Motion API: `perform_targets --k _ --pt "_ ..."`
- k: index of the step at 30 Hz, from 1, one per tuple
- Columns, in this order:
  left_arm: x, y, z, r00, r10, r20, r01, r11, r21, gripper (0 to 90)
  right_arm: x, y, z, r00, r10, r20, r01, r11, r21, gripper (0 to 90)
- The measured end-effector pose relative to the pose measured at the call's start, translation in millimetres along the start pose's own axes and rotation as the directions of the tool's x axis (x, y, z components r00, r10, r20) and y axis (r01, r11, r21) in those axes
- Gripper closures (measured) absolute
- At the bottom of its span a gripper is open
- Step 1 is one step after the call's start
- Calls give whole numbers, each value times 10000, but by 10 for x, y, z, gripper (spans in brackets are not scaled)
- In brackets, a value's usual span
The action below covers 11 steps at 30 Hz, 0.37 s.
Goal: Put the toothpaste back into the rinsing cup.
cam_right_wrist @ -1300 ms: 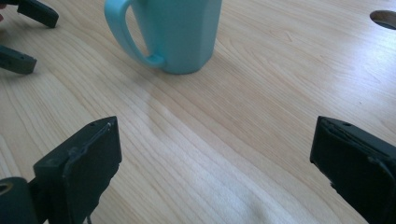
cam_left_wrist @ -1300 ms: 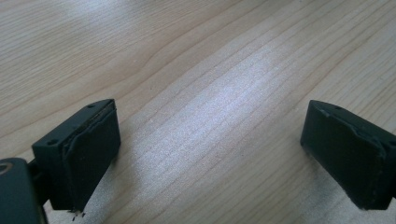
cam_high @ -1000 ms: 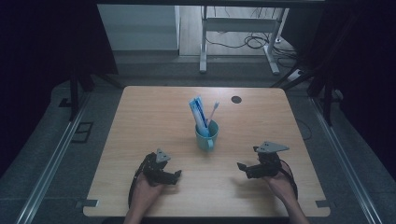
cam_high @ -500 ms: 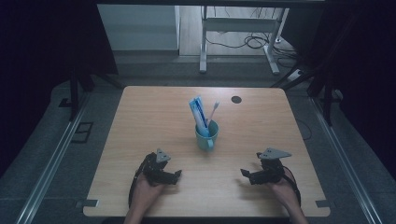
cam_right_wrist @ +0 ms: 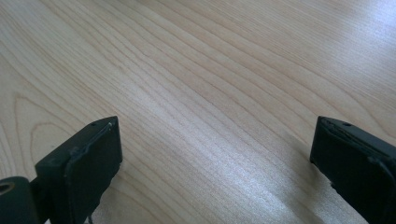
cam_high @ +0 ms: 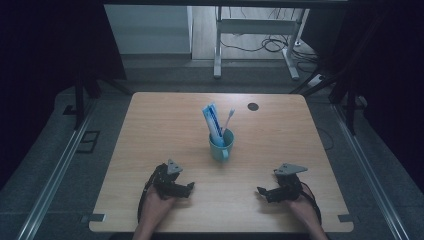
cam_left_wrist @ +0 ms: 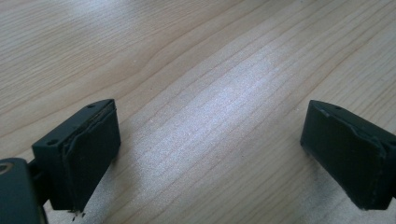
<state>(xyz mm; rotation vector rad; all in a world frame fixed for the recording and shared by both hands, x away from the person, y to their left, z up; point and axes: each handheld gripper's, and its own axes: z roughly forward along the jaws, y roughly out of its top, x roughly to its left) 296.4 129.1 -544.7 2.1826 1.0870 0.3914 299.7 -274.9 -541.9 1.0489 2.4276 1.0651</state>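
Resting grippers [cam_high: 190,186] [cam_high: 260,190], jaws wide, cup [cam_high: 220,146] between

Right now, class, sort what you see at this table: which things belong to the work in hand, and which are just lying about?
Belonging to the work:
teal cup
toothpaste tube standing in the cup
toothbrush standing in the cup
left gripper, open
right gripper, open

Just lying about:
dark round spot on the table
cables on the floor beyond

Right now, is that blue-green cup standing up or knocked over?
Upright. The cup stands on its base on the table, mouth up, with a toothpaste tube and a toothbrush sticking out of it.
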Motion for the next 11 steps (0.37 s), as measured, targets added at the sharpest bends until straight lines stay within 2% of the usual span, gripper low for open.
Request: perform_targets --k 3,11 --pt "0 0 0 10000 -2 1 2 10000 -3 50 24 1 19 9997 -200 134 196 9994 299 25" --pt "0 -1 0 10000 2 2 -2 10000 1 49 40 -3 19 9996 -160 229 153 9993 328 22"
